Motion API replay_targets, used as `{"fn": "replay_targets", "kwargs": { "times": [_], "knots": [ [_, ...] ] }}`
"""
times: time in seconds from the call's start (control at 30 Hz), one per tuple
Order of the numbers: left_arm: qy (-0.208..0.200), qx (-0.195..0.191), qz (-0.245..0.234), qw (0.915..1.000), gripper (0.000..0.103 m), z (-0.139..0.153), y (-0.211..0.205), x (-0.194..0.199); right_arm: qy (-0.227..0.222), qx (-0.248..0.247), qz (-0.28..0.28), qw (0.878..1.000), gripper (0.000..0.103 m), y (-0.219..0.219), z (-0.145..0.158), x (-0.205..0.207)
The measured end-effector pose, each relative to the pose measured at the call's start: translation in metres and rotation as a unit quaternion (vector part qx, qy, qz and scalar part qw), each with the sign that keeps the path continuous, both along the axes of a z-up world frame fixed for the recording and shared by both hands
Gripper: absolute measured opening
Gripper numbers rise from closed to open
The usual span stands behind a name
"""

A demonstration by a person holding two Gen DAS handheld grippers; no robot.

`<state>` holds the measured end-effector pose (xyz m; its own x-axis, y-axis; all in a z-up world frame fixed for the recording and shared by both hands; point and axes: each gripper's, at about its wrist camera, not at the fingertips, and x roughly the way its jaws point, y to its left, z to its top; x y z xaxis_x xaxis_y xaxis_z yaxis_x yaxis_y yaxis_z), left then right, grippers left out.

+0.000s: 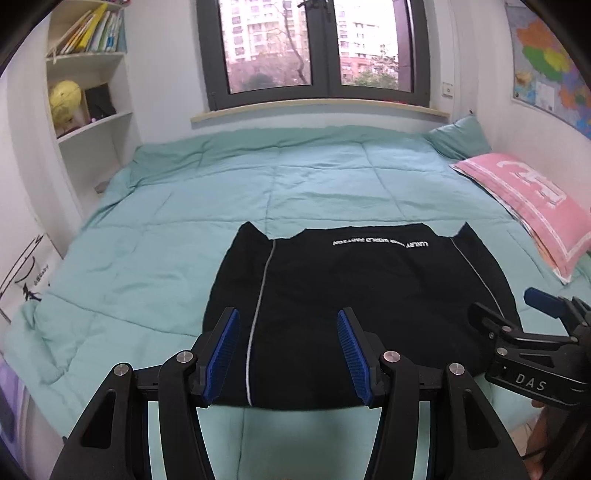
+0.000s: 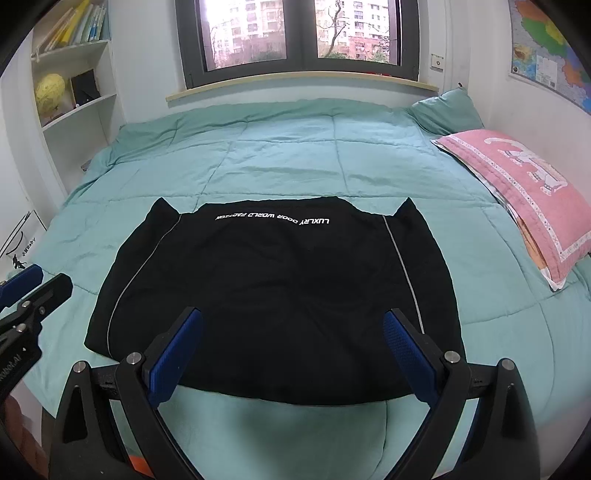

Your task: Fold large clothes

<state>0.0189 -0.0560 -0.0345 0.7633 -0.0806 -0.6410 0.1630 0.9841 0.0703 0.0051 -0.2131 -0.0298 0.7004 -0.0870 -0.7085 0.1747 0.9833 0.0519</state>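
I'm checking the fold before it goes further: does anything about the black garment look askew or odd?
Slightly. The black garment lies flat on the green quilt, but two pointed corners poke out past its far edge, one at each end, so that edge isn't straight.

The near hem of the black garment [image 1: 354, 295] is hidden behind the left claw [image 1: 288, 354] in the left wrist view; in the right wrist view the right claw [image 2: 291, 354] covers part of that same edge; the white lettering [image 2: 271, 218] reads upside down, and its far words are too blurred to read; the wall map [image 1: 546, 62] is cut by the picture's edge; the book spines on the shelf [image 1: 92, 33] are too small to read; the pink pillow [image 2: 517, 199] runs out of the right edge.
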Motion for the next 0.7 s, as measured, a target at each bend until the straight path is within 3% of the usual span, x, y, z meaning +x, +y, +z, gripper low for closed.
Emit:
{"fn": "replay_targets", "kwargs": {
  "times": [0.7],
  "knots": [
    [0.009, 0.019, 0.005, 0.9998, 0.056, -0.0086, -0.0046, 0.0061, 0.010, 0.004, 0.002, 1.000, 0.099, 0.0002, -0.0058, 0.0021]
  ]
}}
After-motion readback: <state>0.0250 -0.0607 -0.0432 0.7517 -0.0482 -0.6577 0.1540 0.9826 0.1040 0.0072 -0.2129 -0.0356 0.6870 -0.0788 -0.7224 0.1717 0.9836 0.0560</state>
